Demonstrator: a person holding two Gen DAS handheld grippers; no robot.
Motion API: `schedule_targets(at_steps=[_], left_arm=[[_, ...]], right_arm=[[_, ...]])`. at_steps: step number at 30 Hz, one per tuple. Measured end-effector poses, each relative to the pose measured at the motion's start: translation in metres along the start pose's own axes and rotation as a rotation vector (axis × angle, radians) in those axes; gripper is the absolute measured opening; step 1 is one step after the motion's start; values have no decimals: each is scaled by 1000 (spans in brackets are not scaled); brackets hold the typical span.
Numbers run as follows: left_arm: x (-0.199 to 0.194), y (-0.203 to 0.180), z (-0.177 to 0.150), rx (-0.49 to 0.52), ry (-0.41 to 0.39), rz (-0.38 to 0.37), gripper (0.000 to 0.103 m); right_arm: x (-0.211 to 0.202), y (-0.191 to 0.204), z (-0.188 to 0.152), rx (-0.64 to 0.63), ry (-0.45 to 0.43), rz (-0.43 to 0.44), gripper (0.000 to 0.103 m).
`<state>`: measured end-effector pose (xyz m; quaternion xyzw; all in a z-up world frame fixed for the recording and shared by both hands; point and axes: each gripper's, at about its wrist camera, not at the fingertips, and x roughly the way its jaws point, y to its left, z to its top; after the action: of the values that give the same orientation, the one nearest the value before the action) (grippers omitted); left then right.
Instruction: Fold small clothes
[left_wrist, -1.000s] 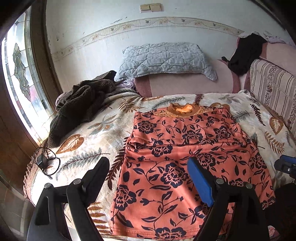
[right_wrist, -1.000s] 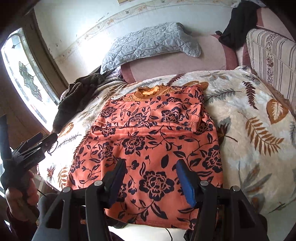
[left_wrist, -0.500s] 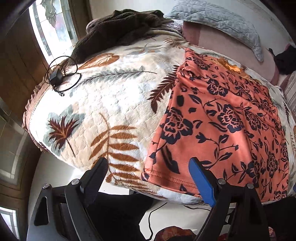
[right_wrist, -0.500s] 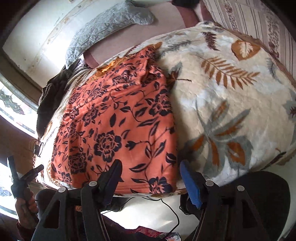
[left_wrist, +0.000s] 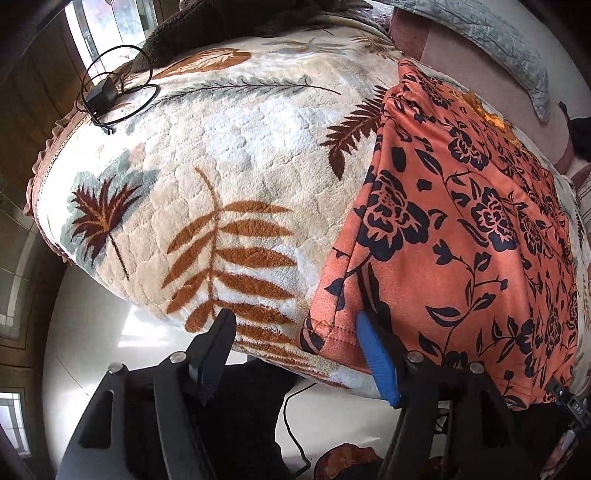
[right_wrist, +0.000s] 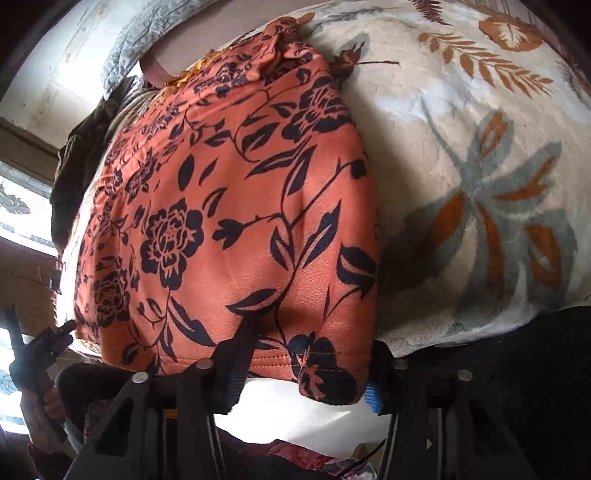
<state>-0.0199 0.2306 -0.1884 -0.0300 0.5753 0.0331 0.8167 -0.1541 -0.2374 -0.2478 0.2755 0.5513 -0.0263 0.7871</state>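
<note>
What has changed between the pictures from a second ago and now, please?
Both grippers have come down from above the orange floral garment to its hem at the bed's near edge. The left gripper now straddles the hem's left corner, the right gripper its right corner; both jaws stay open, nothing gripped yet. The garment still lies flat on the leaf-print blanket, unmoved.

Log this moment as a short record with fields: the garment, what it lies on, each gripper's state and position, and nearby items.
garment: orange floral top, lying flat, hem at the bed's near edge
surface: leaf-print blanket
left gripper: open, straddling the hem's left corner, blue finger against the fabric
right gripper: open, around the hem's right corner; its right finger is mostly hidden behind the fabric
grasp: neither gripper closed yet
nearby: black charger with cable on the blanket's far left; grey pillow at the head
</note>
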Motion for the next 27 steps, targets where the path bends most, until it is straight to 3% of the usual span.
schedule_targets(at_steps=[2, 3, 4, 5, 10, 14, 15, 16, 18, 22, 27], left_arm=[[3, -6, 0, 31, -9, -9, 68], [4, -9, 0, 40, -12, -24, 57], [6, -12, 1, 48, -6, -45, 33], [10, -16, 1, 57, 9, -71, 25], [15, -20, 4, 56, 10, -69, 27], [15, -20, 7, 65, 10, -81, 30], [14, -20, 6, 71, 8, -93, 22], [15, -16, 9, 70, 10, -114, 14], [13, -14, 10, 58, 6, -135, 10], [-9, -8, 16, 37, -31, -238, 9], [-50, -9, 50, 25, -106, -360, 9]], right_arm=[[-2, 6, -1, -43, -19, -37, 29], [-4, 7, -1, -52, -30, -36, 23], [-7, 7, 1, -52, -40, -34, 20], [-8, 6, 2, -45, -47, -33, 20], [-2, -4, 8, 13, -3, -10, 23], [-1, 1, 11, -22, -7, -2, 21], [-1, 2, 11, -28, -10, -4, 19], [-2, 4, 12, -33, -17, -1, 12], [-9, 8, 13, -49, -47, 18, 9], [-38, 13, 24, -55, -125, 101, 8], [-79, 16, 55, -36, -225, 212, 8]])
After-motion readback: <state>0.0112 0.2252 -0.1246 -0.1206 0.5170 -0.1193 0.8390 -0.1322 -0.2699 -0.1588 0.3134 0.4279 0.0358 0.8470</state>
